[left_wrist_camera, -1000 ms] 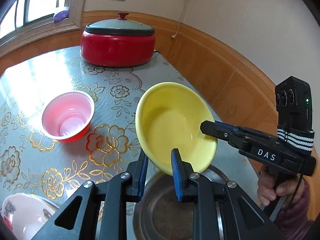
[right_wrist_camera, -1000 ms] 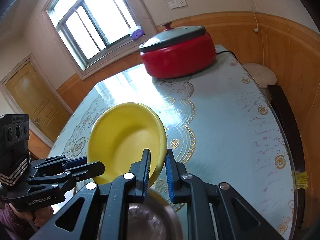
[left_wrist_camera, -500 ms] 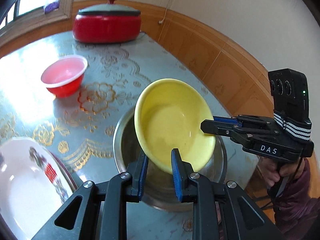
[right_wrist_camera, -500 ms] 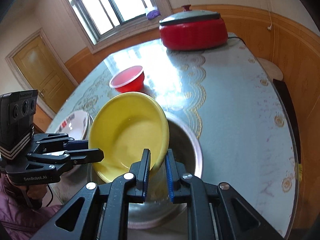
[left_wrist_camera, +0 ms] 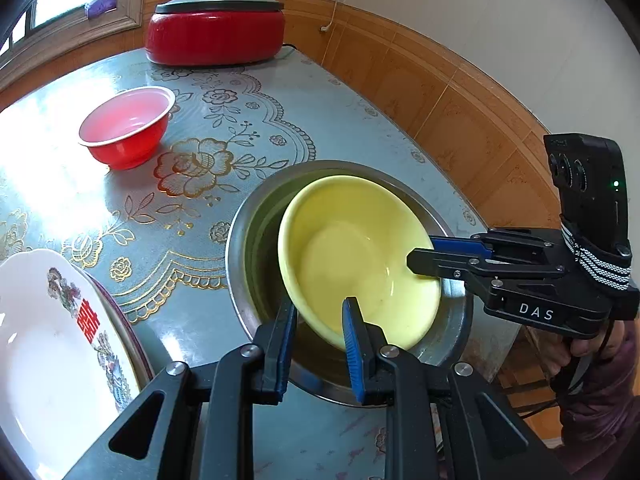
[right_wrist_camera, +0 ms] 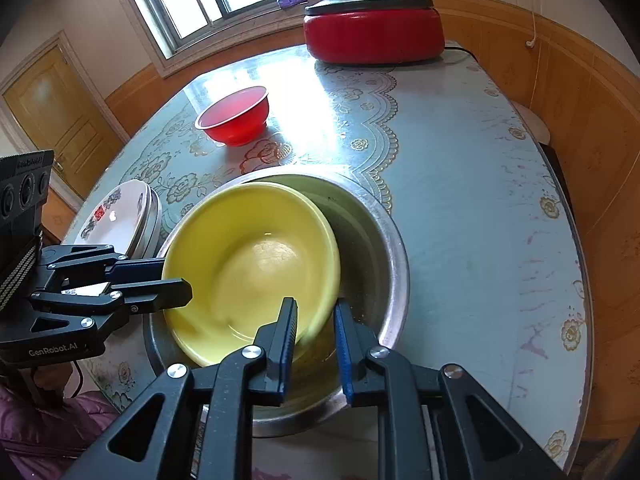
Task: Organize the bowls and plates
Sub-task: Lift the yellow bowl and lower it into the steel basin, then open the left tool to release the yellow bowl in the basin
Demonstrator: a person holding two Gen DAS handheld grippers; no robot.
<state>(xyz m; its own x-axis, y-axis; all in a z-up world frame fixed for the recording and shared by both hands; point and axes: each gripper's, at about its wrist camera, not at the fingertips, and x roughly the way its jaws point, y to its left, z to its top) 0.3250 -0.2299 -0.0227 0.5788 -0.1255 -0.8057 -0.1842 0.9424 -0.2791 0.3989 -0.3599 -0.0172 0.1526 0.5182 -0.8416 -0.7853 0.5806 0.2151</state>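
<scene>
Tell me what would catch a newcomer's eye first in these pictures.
First the bright yellow bowl, sitting tilted inside a steel basin at the near edge of the flowered table, with the left gripper and right gripper spread open around its rim. Next, the red plastic bowl standing alone mid-table, and the big red lidded cooker at the far end by the window.

Both my wrist cams look down along the fingers, close over the steel basin [left_wrist_camera: 240,264]. They face from opposite sides and share yellow bowl [right_wrist_camera: 248,256].
</scene>
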